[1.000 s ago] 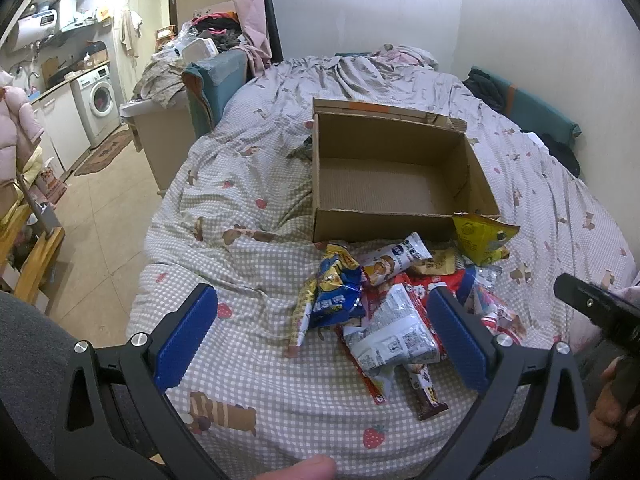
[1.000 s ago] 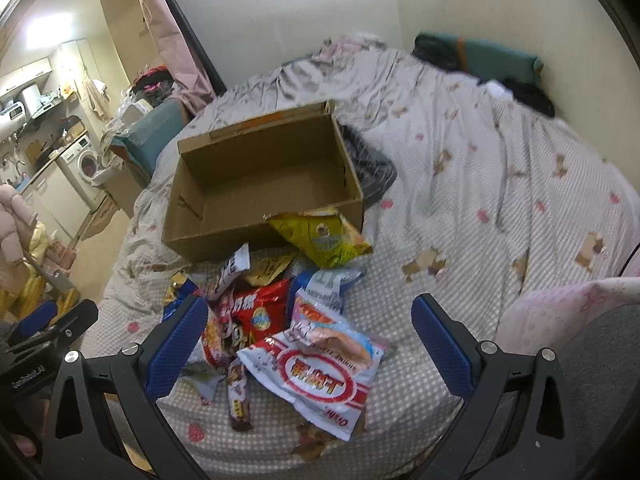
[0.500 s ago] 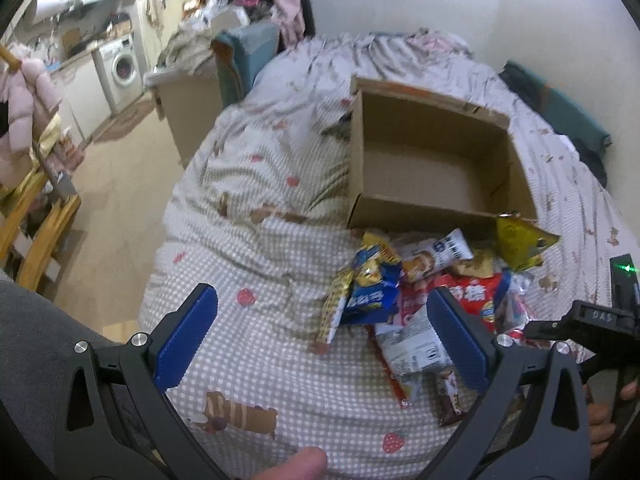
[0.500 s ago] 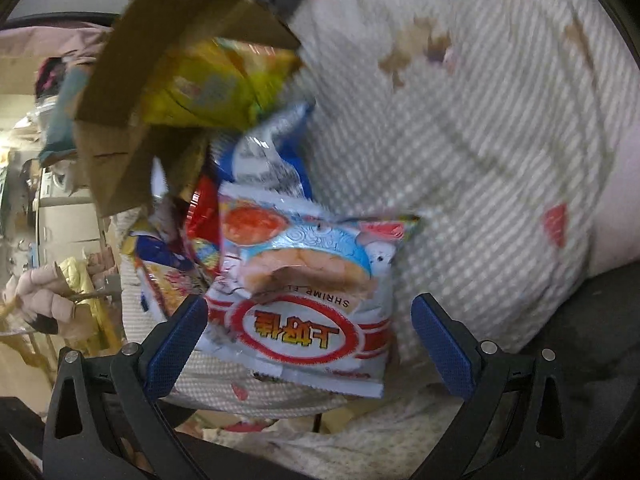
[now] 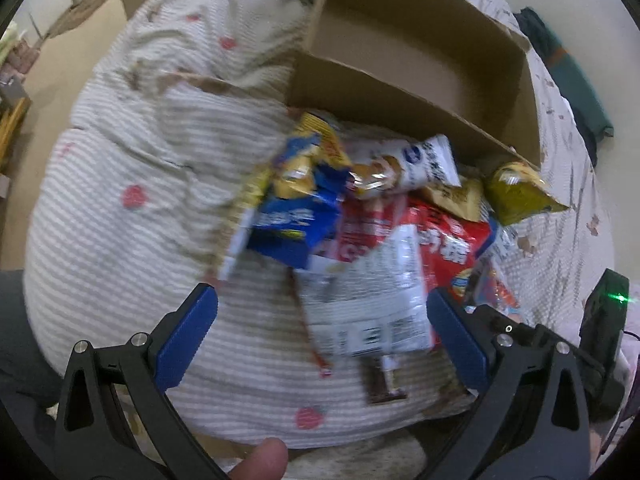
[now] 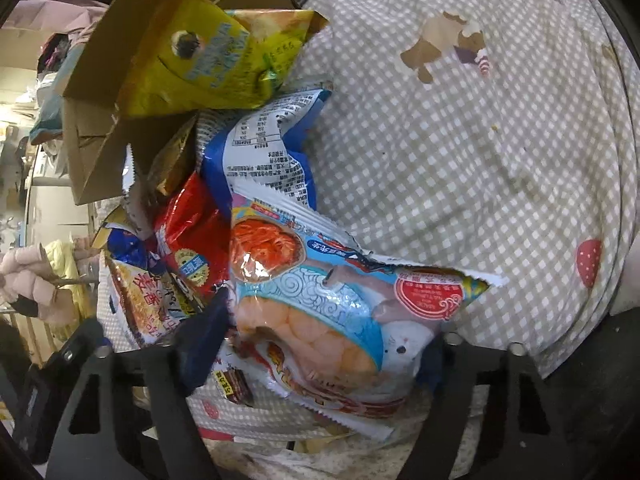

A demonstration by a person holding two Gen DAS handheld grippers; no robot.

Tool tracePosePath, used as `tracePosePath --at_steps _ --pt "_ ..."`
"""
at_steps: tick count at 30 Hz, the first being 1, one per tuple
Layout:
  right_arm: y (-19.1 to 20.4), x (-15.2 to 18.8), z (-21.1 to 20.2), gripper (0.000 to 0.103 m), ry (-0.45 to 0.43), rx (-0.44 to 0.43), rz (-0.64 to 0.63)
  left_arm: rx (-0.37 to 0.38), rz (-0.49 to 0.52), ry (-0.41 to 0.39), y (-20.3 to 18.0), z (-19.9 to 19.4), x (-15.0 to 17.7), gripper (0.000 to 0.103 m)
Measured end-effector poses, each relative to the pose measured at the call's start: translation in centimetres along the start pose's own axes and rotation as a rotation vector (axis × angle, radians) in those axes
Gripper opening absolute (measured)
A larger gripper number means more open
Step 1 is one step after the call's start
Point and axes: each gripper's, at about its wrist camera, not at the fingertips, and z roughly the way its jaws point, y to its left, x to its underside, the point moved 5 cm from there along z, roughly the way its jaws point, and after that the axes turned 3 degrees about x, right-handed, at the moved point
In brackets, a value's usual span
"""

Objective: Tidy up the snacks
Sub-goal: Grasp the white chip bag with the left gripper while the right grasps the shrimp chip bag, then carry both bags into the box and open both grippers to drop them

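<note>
- Progress: nothing sorted yet, by my reading. Cardboard box (image 5: 420, 60) sits on the bed (image 5: 120, 200) with its visible inside bare; no packet shows within it.
- Snack pile (image 5: 380, 220) lies on the bedcover just in front of the box's near wall. Yellow bag (image 6: 208, 52) leans against the box corner, outside it.
- Right claw (image 6: 320, 344) is down at the near end of the shrimp-cracker bag (image 6: 320, 312); jaws are closing, bag between them. Pads look close to the bag's sides, but contact is not clear, so I log it as not yet gripped.
- Left claw (image 5: 322, 332) hangs over the pile, jaws wide apart, holding nothing; a white packet (image 5: 368, 300) lies between and beyond its fingers.
- Remaining, as judged: close on the shrimp-cracker bag, carry it to the box, then repeat for every other packet. Essentially the whole job.
- Hard to read: left wrist view is motion-blurred, so labels and packet edges smear. Packets overlap, so no reliable count; lower ones are mostly covered.
- Right claw's right pad is largely hidden behind the bag. The box floor near its front wall is hidden in both views.
- A thumb tip (image 5: 260, 460) is cut off at the lower edge of the left view.
</note>
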Motion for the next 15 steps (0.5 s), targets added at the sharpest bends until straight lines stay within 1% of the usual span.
tracePosePath --at_steps 1,3,5,7,8,10,11,12,13,14,15 --pt "-0.1 0.0 -0.5 0.064 -0.016 -0.002 -0.006 0.007 0.004 0.008 -0.5 0.3 0.1 0.103" --pt "-0.3 -0.1 -1.4 0.062 -0.041 -0.008 -0.021 0.01 0.019 0.027 -1.1 0.8 0.3 0.103" --pt "-0.4 -0.1 -2.3 0.06 -0.07 -0.006 -0.038 0.009 0.019 0.064 -1.4 1.9 0.6 0.103" --pt "-0.5 -0.3 -3.5 0.059 -0.107 -0.01 -0.05 0.031 -0.008 0.071 -1.4 2.4 0.6 0.101" --pt "-0.6 -0.3 -4.2 0.059 -0.126 -0.005 -0.055 0.033 0.0 0.077 -1.6 2.8 0.6 0.099" --pt "-1.0 -0.5 -6.1 0.059 -0.18 -0.006 -0.071 0.028 0.034 0.097 -2.2 3.7 0.7 0.094" --pt "-0.9 -0.6 -6.8 0.059 -0.201 -0.02 -0.075 0.031 0.037 0.122 -2.3 4.3 1.0 0.093" --pt "-0.8 -0.7 -7.0 0.059 -0.212 -0.04 -0.076 0.029 0.035 0.135 -2.3 4.7 1.1 0.092" --pt "-0.6 -0.8 -7.4 0.059 -0.219 -0.069 -0.08 0.014 0.03 0.143 -2.2 5.1 1.2 0.087" --pt "-0.5 -0.8 -7.7 0.059 -0.223 -0.078 -0.087 0.004 0.028 0.142 -2.0 5.3 1.2 0.083" --pt "-0.3 -0.8 -7.6 0.059 -0.226 -0.076 -0.093 -0.002 0.026 0.142 -1.9 5.4 1.2 0.082"
